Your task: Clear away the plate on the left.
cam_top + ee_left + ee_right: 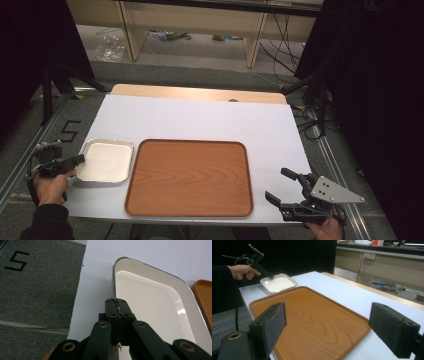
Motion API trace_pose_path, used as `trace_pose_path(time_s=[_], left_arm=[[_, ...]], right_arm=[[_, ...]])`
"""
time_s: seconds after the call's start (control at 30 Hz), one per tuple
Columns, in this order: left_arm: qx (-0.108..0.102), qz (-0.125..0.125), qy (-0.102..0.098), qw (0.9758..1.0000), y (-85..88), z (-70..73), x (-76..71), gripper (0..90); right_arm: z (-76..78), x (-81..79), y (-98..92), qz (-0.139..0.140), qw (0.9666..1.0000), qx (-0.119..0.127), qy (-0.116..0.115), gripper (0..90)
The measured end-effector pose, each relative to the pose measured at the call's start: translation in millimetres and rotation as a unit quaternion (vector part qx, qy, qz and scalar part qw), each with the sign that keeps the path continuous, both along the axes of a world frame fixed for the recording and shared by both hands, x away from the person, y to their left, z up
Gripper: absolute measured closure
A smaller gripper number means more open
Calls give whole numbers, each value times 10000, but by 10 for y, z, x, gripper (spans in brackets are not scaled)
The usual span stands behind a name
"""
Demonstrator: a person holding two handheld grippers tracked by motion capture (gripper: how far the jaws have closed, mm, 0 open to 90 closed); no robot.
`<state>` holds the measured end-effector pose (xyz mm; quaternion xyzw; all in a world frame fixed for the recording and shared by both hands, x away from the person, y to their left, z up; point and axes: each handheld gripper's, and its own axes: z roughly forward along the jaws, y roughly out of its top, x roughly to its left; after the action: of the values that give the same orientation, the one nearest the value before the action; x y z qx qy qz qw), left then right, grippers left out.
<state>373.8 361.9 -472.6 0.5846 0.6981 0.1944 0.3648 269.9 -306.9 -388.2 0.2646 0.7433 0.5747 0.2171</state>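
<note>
Left gripper (117, 305) clamped on the near left rim of the shallow white enamel tray with a thin metal edge (106, 161); pads pressed together on that edge, rim visible as a thin line between them in the left gripper view. Same grip seen from across the table in the right gripper view (271, 277). White tray flat on the white tabletop (200, 117), at the left front, just beside the large rectangular wooden serving tray with rounded corners (190, 177); narrow gap between the two, no overlap.

Right gripper (286, 192) idle at the right front corner, jaws wide apart, nothing between them, pointed toward the wooden tray.

Risks from here, as judged:
- Grip on one thin edge only, far off the tray's centre. On a lift, likely sag or swing of the free side; possible slip out of the pads on smooth enamel.
- Dragging instead of lifting: probable catch of the far rim against the raised lip of the wooden tray, then a tip or a twist in the pads.
- Position close to the table's left edge (77, 293); any pull toward the hand could take the tray off onto the grey carpet (40, 287).
- No support from the other side while the right gripper stays clear.
</note>
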Motion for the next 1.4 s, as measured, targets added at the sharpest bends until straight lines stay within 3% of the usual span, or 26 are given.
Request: trace_pose_path(time_s=[0.1, 0.17, 0.2, 0.23, 0.27, 0.33, 0.43, 0.47, 0.6, 0.7, 0.73, 0.77, 0.83, 0.9, 0.93, 1.07, 1.1, 1.13, 1.27, 1.3, 1.4], left_arm=[[-114, 139, -75, 9998, 20, 39, -24, 885], [-69, 91, -65, 9999, 55, 81, -45, 885], [-165, 186, -133, 9996, 52, 97, -55, 885], [-205, 161, -206, 9994, 57, 104, -57, 885], [-209, 143, -239, 9994, 56, 112, -61, 885], [-233, 112, -202, 9995, 39, 134, -58, 885], [-224, 71, -205, 9995, 19, 144, -50, 885], [-246, 75, -213, 9994, 14, 148, -49, 885], [-402, 62, -320, 9987, 2, 187, -53, 885], [-434, 11, -388, 9983, -41, 222, -50, 885], [-427, -63, -407, 9982, -60, 232, -45, 885], [-442, -92, -402, 9982, -87, 242, -42, 885], [-486, -200, -407, 9978, -152, 252, -29, 885], [-570, -320, -460, 9968, -239, 243, -7, 885], [-595, -434, -481, 9961, -285, 233, 5, 885], [-657, -799, -387, 9939, -488, 242, 43, 885], [-680, -901, -436, 9927, -538, 248, 56, 885], [-611, -989, -320, 9927, -579, 275, 58, 885], [-595, -1207, -319, 9904, -722, 305, 86, 885], [-593, -1242, -308, 9900, -740, 306, 88, 885], [-541, -1329, -303, 9892, -817, 312, 87, 884]], right_arm=[[4, -1, 1, 9, 10000, 4, -3, 154], [0, 0, -3, 4, 10000, -30, -34, 154], [4, -5, -5, 10, 10000, -20, -6, 154], [-3, -8, 10, 50, 9999, 132, 46, 154], [4, 0, -3, -8, 10000, 22, -20, 154], [-3, 0, 1, -20, 10000, 42, -71, 154], [6, -10, 0, 63, 9999, 31, 87, 154], [-4, 1, -1, -4, 10000, 0, -40, 154], [-3, -10, 9, 54, 9999, 127, 62, 154], [-3, -2, -3, -3, 10000, 7, -12, 154], [-3, 0, 0, -24, 10000, 53, -69, 154], [-1, -11, 4, 42, 9999, 107, 68, 154], [-1, -2, -1, -7, 10000, 16, -6, 154], [-3, 0, 1, -19, 10000, 34, -63, 154], [-1, -12, 4, 35, 9999, 98, 53, 154], [1, -5, -5, 2, 10000, 23, -25, 153], [3, -16, -3, 63, 9999, 68, 95, 153], [6, -13, -8, 30, 10000, 53, 50, 154], [-1, -2, -8, 5, 10000, 24, -6, 154], [1, -15, -3, 3, 9999, 83, 112, 154], [-2, 1, -9, -1, 10000, 16, -14, 154]])
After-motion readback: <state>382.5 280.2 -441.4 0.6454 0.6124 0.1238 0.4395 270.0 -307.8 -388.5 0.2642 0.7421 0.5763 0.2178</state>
